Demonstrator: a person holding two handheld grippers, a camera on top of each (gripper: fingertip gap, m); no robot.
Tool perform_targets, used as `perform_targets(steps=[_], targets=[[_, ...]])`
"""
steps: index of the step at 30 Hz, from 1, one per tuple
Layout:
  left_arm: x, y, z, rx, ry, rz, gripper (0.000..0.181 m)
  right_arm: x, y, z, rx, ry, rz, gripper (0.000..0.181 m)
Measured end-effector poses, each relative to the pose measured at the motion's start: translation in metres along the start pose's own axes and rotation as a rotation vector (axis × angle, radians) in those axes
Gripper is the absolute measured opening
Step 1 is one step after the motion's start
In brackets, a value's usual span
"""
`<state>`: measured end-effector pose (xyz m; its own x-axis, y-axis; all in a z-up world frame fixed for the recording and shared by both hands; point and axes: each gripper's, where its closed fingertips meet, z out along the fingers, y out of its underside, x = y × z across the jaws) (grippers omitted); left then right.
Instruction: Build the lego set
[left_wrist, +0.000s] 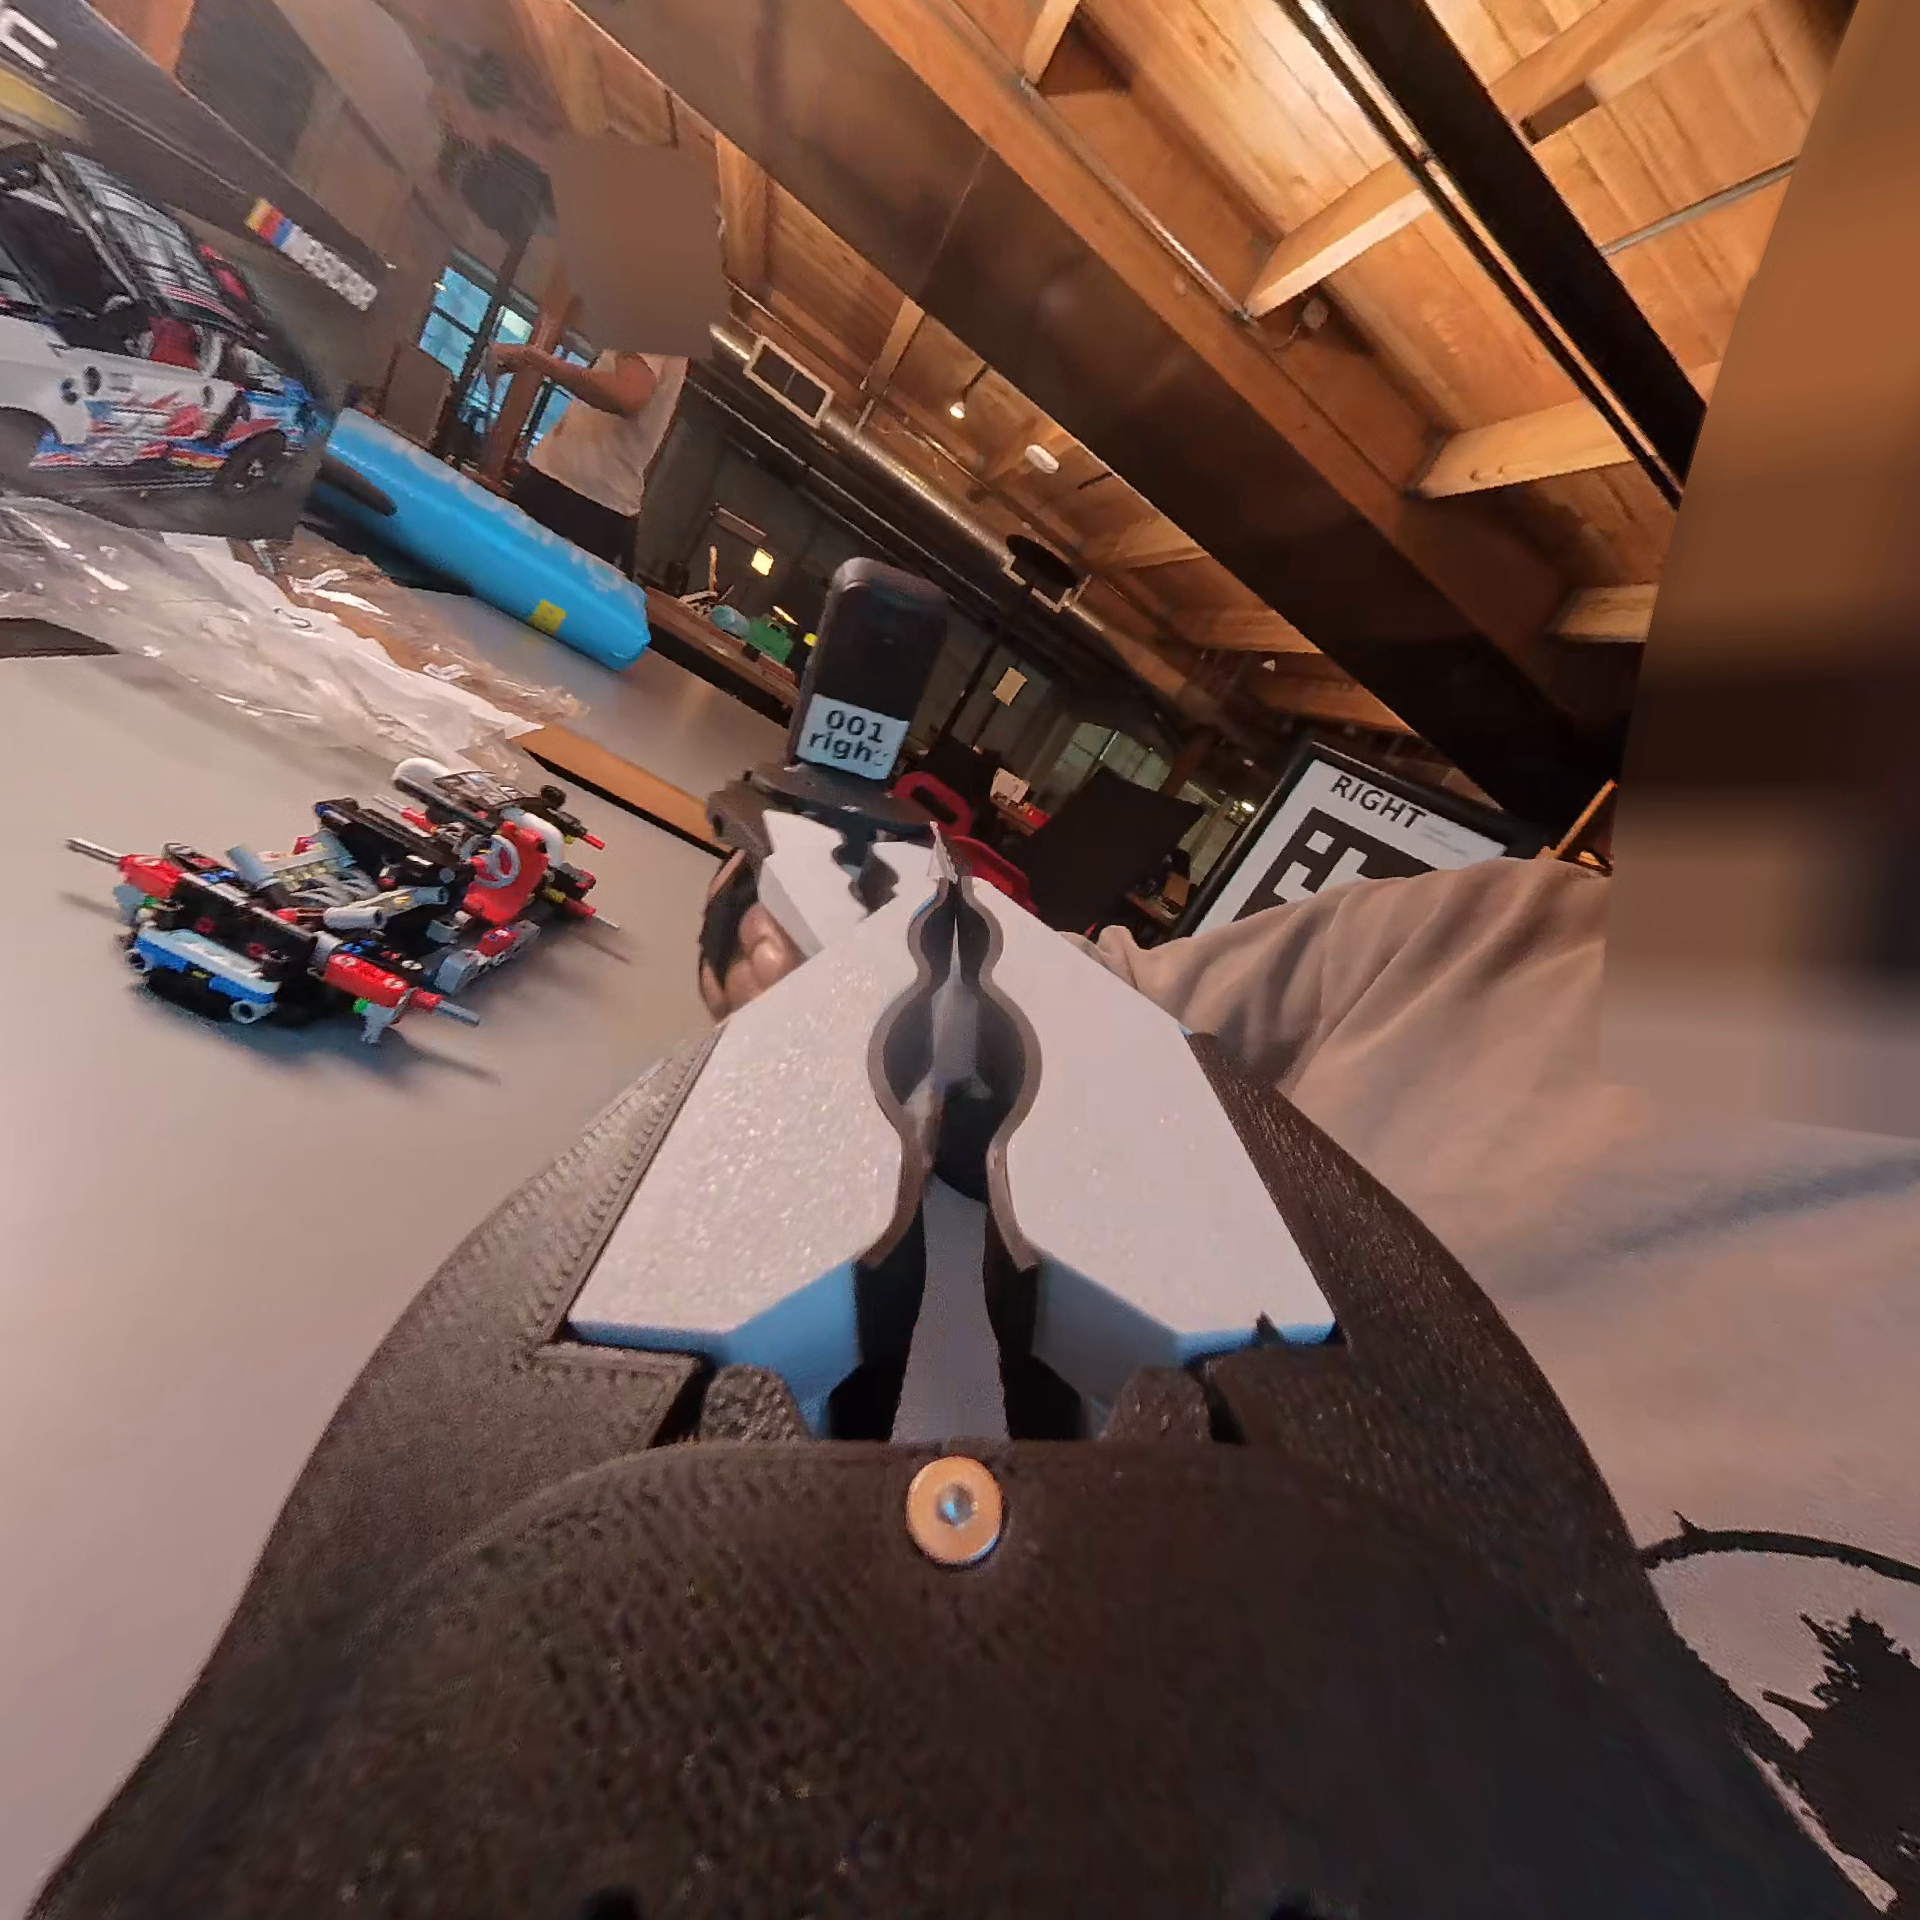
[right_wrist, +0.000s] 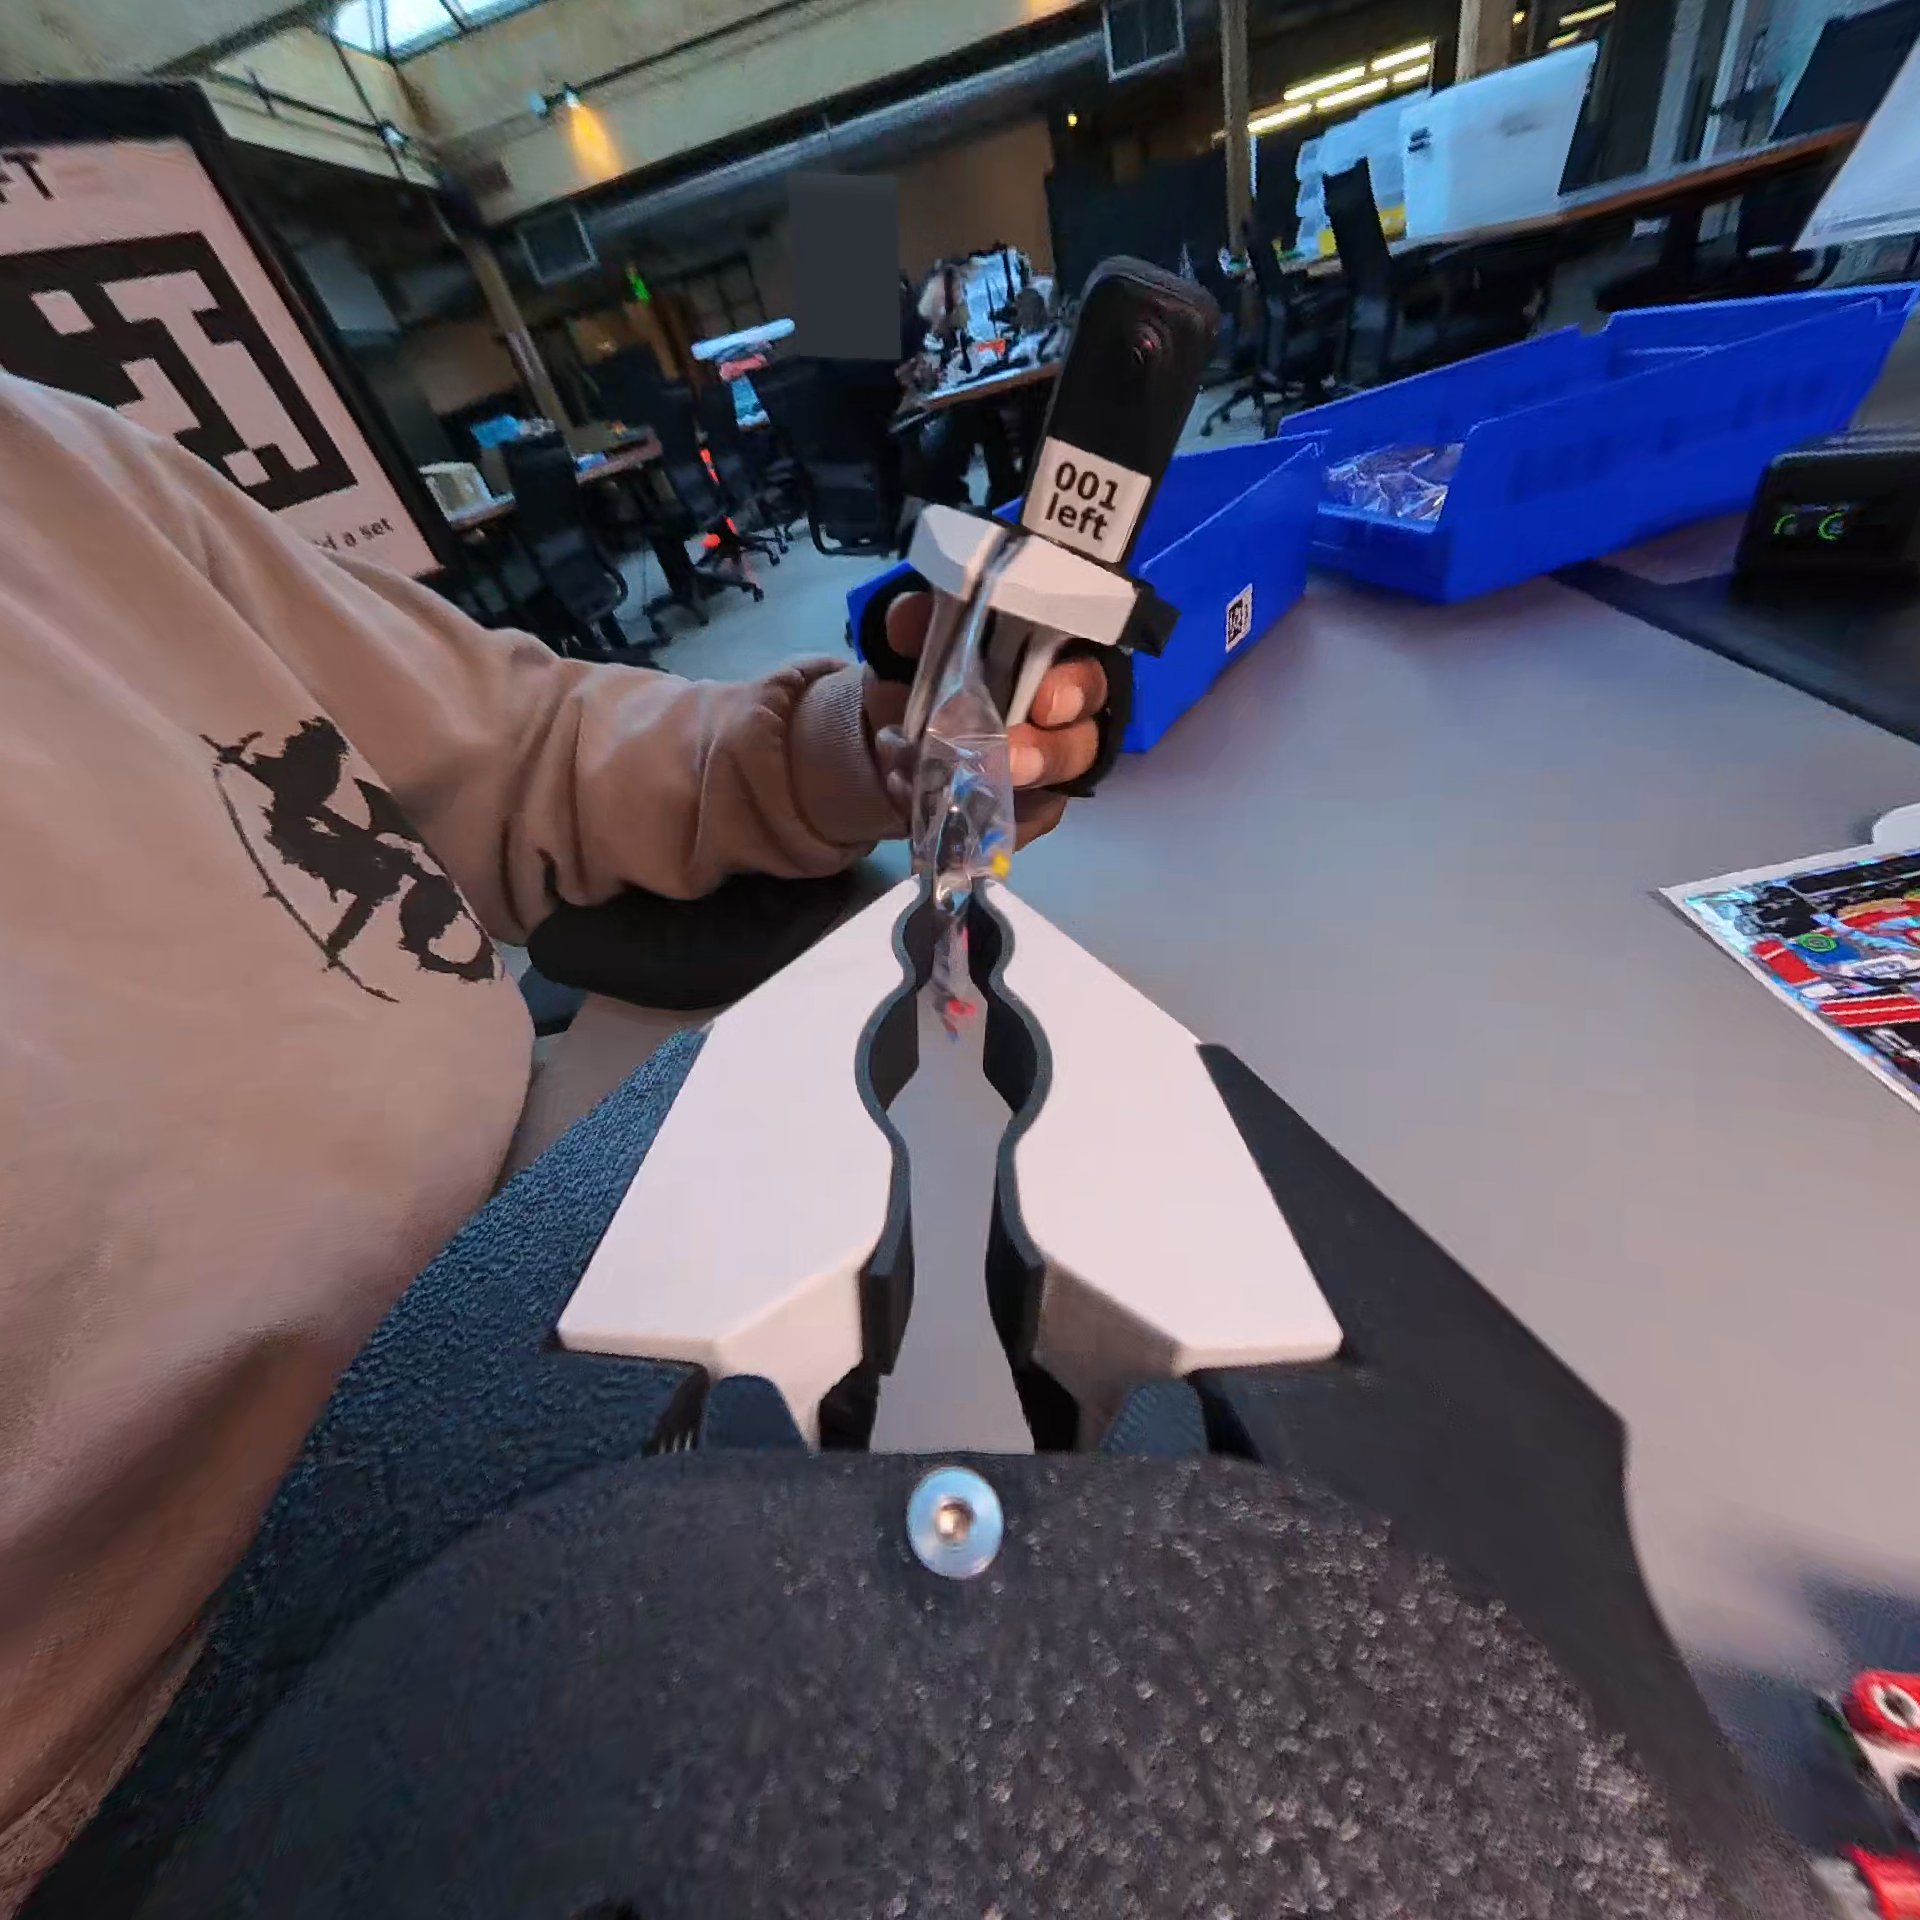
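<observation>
A small clear plastic bag (right_wrist: 958, 769) with tiny coloured Lego pieces is stretched between both grippers above the grey table (right_wrist: 1403, 831). My right gripper (right_wrist: 948, 885) is shut on its lower end. My left gripper (right_wrist: 1003, 566), held in a hand, is shut on its upper end. In the left wrist view my left gripper (left_wrist: 948, 891) is shut, with the bag (left_wrist: 956, 1023) showing in the gap between its fingers. The right gripper (left_wrist: 868, 857) sits just beyond its tips. A part-built Lego car (left_wrist: 343, 904) in red, black, blue and grey lies on the table (left_wrist: 260, 1247) to the left.
The set's box (left_wrist: 135, 343) with a car picture and crumpled clear wrapping (left_wrist: 208, 613) lie at the far left. Blue bins (right_wrist: 1558, 447) stand behind, one holding clear bags. A printed colour sheet (right_wrist: 1829, 956) and loose red pieces (right_wrist: 1881, 1725) lie at the right. A sleeve (right_wrist: 260, 831) fills the left. Spacing between my two grippers at the tips: around 6 cm.
</observation>
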<state>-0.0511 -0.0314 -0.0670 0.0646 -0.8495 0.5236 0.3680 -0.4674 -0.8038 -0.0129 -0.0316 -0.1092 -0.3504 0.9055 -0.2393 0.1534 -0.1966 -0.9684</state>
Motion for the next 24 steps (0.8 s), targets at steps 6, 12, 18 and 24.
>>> perform_targets(steps=[6, 12, 18, 24], targets=[[-0.028, 0.029, -0.004, -0.192, -0.167, 0.111, 0.0, 0.006, -0.012, -0.025, -0.157, 0.079, 0.065, 0.002], [-0.015, 0.042, 0.008, -0.376, -0.22, 0.296, 0.043, -0.003, 0.027, -0.023, -0.508, 0.093, 0.033, 0.002], [-0.022, 0.088, 0.023, -0.553, -0.244, 0.393, 0.0, -0.011, 0.023, 0.006, -0.482, 0.026, -0.087, 0.004], [0.001, 0.057, 0.016, -0.291, -0.048, 0.272, 0.0, 0.002, 0.034, -0.012, -0.271, -0.037, 0.084, 0.057]])
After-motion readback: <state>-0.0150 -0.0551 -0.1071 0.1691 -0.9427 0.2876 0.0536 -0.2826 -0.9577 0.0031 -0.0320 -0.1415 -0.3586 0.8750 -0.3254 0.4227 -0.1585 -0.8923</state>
